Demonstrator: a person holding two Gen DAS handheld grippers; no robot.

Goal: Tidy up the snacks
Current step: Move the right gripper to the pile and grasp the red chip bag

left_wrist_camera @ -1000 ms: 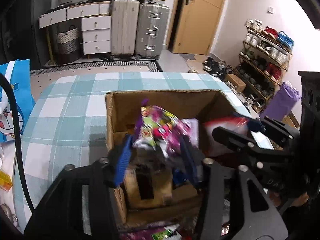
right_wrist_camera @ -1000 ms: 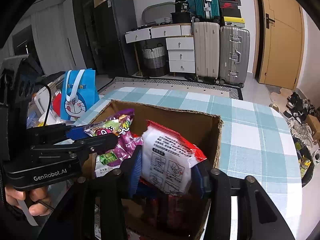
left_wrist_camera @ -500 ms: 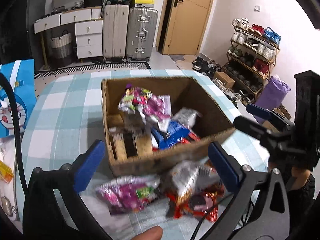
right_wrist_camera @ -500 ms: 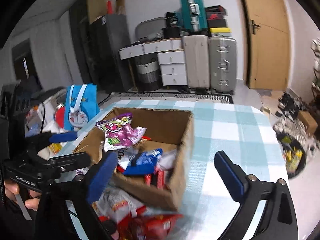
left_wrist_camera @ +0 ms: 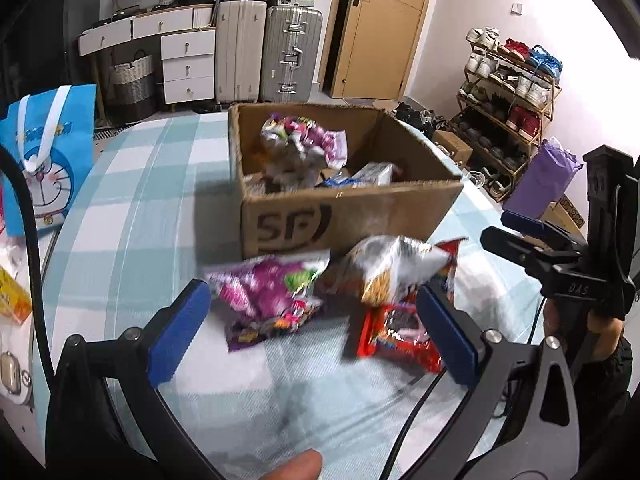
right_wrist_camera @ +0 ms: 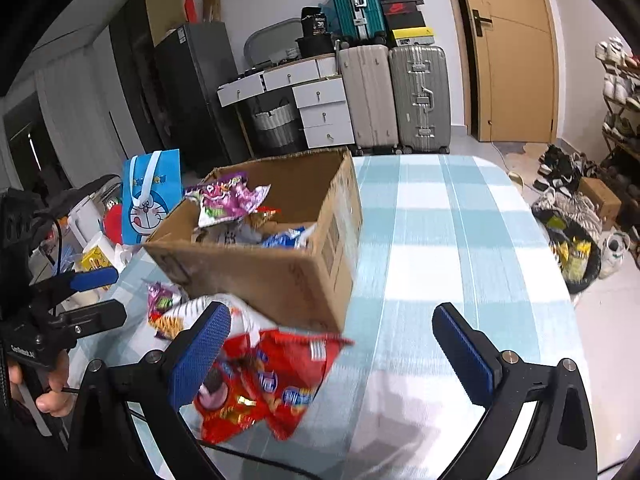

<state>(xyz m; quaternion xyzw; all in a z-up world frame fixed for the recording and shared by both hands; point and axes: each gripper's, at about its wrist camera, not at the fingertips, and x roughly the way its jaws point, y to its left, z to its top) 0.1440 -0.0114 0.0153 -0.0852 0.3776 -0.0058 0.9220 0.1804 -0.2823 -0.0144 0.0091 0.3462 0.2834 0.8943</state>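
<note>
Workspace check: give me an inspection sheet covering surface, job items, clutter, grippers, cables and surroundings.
Surface: table under a blue-and-white checked cloth.
Job's things: cardboard box holding several snack packs; on the cloth in front of it lie a purple pack, a silver pack and a red pack.
Clutter: blue cartoon bag and a yellow packet at the table's left side.
Grippers: left gripper open, empty; right gripper open, empty.
Cables: black cable at the left side.
Surroundings: suitcases, drawers, door, shoe rack.
</note>
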